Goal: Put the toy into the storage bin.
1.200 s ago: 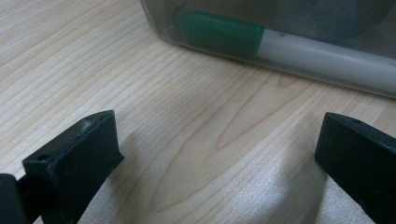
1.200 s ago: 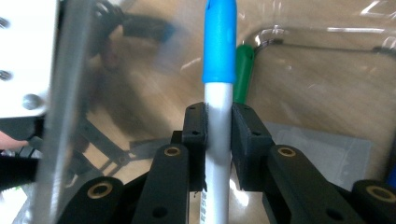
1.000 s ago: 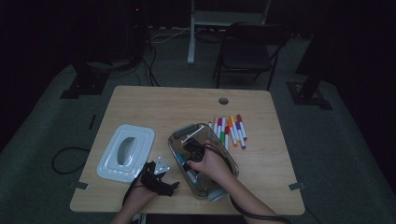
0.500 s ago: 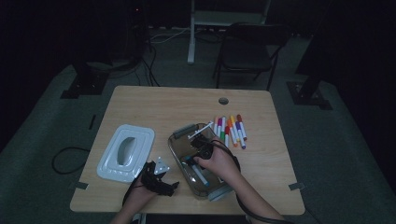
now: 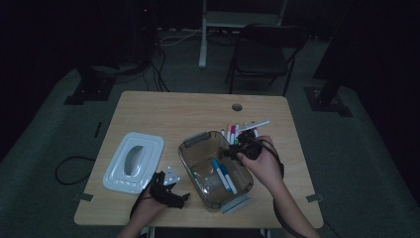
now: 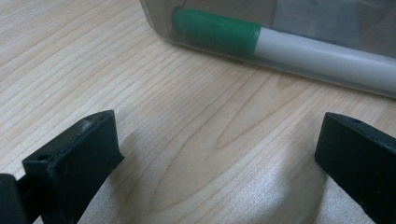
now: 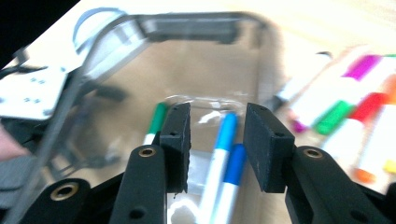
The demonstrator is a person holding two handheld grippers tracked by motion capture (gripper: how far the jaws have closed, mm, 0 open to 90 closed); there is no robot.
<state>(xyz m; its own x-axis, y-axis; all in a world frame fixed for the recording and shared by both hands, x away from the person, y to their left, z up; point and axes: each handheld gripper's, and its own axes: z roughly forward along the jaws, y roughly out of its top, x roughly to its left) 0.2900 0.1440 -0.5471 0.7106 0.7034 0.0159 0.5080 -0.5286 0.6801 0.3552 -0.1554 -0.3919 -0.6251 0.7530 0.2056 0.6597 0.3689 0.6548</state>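
**Three markers in the bin, right claw up and empty**

The clear bin (image 5: 215,171) sits mid-counter (image 5: 178,114), and the count inside is three: two blue-capped markers (image 5: 224,174) lie side by side on its floor, and a green-capped one (image 7: 156,122) lies next to them. The left claw's view shows that green marker (image 6: 261,44) through the bin's wall. Beyond the bin's far corner a loose pile of markers (image 5: 240,131) lies on the wood, too bunched to count. One white lid (image 5: 133,162) rests flat to the bin's left.

The right claw (image 5: 232,148) hangs over the bin's far right rim; its jaws have just been opening and now stand apart with nothing between them. The left claw (image 5: 173,186) rests by the bin's near left corner, jaws wide apart over bare wood, gripping nothing.
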